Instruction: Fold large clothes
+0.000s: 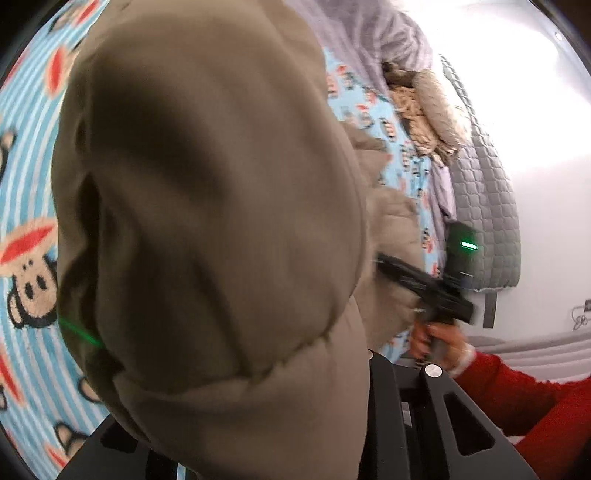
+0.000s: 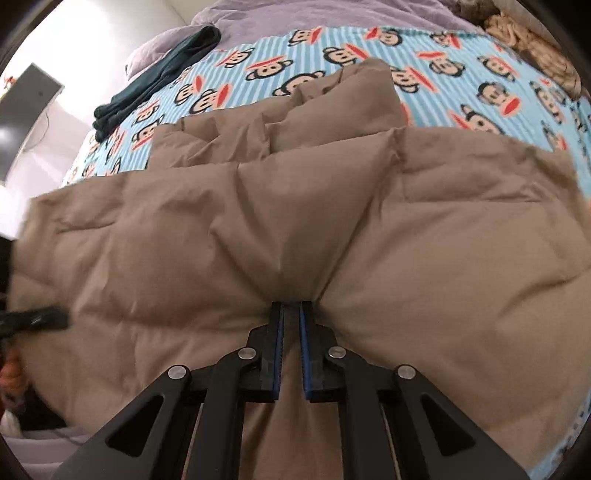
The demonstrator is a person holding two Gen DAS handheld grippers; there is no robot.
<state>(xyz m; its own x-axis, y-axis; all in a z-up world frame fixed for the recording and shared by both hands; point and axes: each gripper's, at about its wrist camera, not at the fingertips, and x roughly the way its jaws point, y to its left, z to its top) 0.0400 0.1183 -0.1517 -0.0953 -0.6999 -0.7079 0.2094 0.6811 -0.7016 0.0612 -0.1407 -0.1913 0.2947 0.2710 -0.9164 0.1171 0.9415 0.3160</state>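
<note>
A tan puffer jacket [image 2: 295,221] lies spread across the bed. My right gripper [image 2: 291,308] is shut on a pinched fold at the jacket's near edge, with cloth bunched between its blue pads. In the left wrist view the jacket [image 1: 207,206] bulges up close to the camera and hides my left fingertips. The left gripper [image 2: 55,319] shows blurred at the jacket's left edge, gripping the cloth. The right gripper [image 1: 384,264] also appears there against the jacket's side, held by a hand [image 1: 439,339] in a red sleeve.
A blue striped blanket with monkey faces [image 2: 443,74] covers the bed. A dark teal garment [image 2: 159,81] lies folded at its far left. A lilac quilt [image 2: 314,14] and a beige knit [image 2: 524,40] sit at the back. A grey quilted cover [image 1: 487,206] hangs at the bed's edge.
</note>
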